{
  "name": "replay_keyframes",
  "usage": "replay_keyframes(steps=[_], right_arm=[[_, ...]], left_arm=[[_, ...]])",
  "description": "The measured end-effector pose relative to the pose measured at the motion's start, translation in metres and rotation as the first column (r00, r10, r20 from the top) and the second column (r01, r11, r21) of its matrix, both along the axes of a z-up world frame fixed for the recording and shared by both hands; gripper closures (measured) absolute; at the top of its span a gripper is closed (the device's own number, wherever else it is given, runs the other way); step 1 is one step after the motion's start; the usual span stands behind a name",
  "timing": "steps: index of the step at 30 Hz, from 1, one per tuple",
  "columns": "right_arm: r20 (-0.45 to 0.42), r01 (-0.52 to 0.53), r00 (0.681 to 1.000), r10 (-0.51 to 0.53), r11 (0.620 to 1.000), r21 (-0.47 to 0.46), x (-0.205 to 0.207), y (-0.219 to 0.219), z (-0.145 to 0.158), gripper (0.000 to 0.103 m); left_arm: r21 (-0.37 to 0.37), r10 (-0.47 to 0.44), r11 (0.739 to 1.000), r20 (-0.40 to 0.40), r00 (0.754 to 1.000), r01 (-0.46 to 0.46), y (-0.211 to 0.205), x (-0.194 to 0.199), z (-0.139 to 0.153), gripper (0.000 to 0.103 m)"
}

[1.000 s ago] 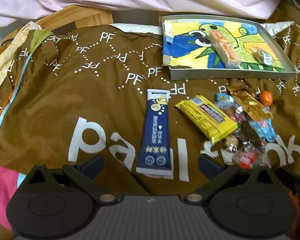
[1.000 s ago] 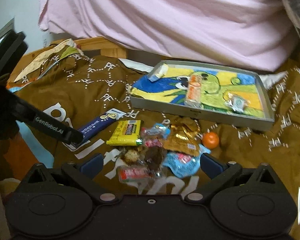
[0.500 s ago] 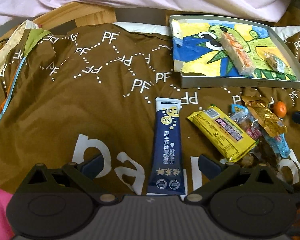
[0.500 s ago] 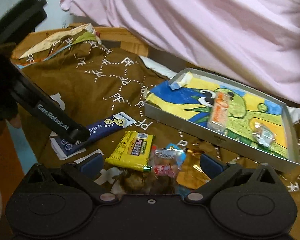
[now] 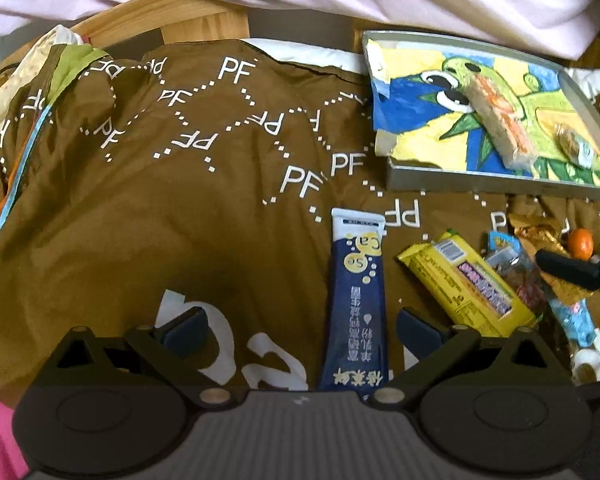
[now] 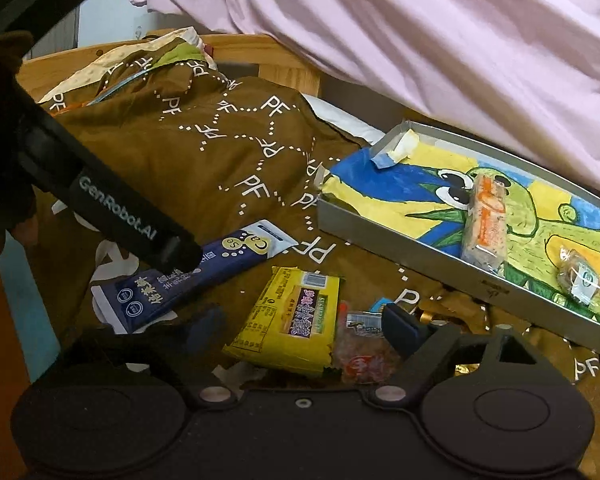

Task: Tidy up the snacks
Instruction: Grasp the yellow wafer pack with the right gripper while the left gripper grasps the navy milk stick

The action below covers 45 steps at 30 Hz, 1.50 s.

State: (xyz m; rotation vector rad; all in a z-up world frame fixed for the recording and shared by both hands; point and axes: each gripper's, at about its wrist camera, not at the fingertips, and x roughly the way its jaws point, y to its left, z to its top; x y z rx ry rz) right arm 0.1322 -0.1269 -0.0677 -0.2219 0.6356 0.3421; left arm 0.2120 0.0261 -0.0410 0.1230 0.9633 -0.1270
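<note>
While the left gripper [image 5: 300, 326] hangs low over the brown blanket [image 5: 160, 200], its jaws stand wide apart with the dark blue packet [image 5: 356, 304] lying flat between them, nearer the right finger, and nothing is pinched. The right gripper [image 6: 300, 326] also has its jaws wide open and holds nothing; the yellow snack bar [image 6: 292, 316] lies between its fingers on the blanket. In the left wrist view the yellow snack bar sits just beside the blue packet, at about 3 o'clock from it. Past it, toward 3 o'clock, lies a small heap of wrapped candies [image 5: 520, 276], a gold wrapper [image 5: 540, 236] and a little orange fruit [image 5: 581, 243]. The gray tray [image 5: 460, 182] with the green dinosaur drawing rests at about 1 o'clock in that view. Inside it lie a long orange-and-white snack [image 6: 485, 226] and a small round wrapped snack [image 6: 578, 276], apart from each other. Pink cloth [image 6: 420, 40] hangs behind the tray.
</note>
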Motion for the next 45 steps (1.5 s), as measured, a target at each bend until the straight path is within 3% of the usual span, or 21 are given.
replay_keyframes(steps=[7,12,18,23,28,34,38,41,43,45], right_arm=[[-0.046,0.002,0.999,-0.001,1.000,0.016,0.007,0.002,-0.010,0.026],[-0.060,-0.001,0.998,0.002,1.000,0.014,0.008,0.006,-0.014,0.042],[-0.068,-0.001,0.998,0.001,1.000,0.009,0.006,0.004,-0.012,0.049],[-0.101,0.014,0.995,-0.016,1.000,-0.016,0.000,-0.004,-0.002,0.051],[-0.111,0.013,0.994,-0.016,1.000,-0.024,-0.009,-0.010,0.001,0.050],[-0.072,0.014,0.997,-0.014,1.000,-0.005,-0.002,-0.006,-0.003,0.041],[-0.063,0.004,0.998,-0.004,1.000,-0.015,0.001,-0.002,-0.011,0.042],[-0.049,0.004,0.999,-0.006,0.999,-0.047,-0.001,0.000,-0.013,0.049],[-0.054,0.010,0.998,-0.012,0.999,-0.036,-0.001,-0.001,-0.012,0.052],[-0.060,0.017,0.998,-0.019,0.999,-0.037,-0.003,-0.001,-0.010,0.052]], left_arm=[[-0.020,-0.076,0.997,-0.006,0.997,0.076,-0.008,0.001,-0.003,0.006],[-0.052,-0.088,0.995,-0.051,0.995,0.085,-0.007,0.006,-0.010,0.019],[-0.088,-0.114,0.990,-0.083,0.990,0.107,-0.007,0.010,-0.018,0.042],[-0.080,-0.139,0.988,-0.085,0.987,0.132,-0.010,0.010,-0.021,0.049],[-0.095,-0.140,0.987,-0.091,0.986,0.131,-0.008,0.014,-0.022,0.049],[-0.089,-0.162,0.984,-0.066,0.985,0.156,-0.012,0.017,-0.023,0.044],[-0.055,-0.182,0.982,-0.066,0.981,0.179,-0.019,0.022,-0.030,0.042],[-0.049,-0.180,0.983,-0.067,0.981,0.177,-0.021,0.023,-0.031,0.043],[-0.046,-0.179,0.983,-0.066,0.982,0.176,-0.020,0.022,-0.031,0.045],[-0.043,-0.176,0.984,-0.068,0.982,0.174,-0.019,0.021,-0.030,0.057]])
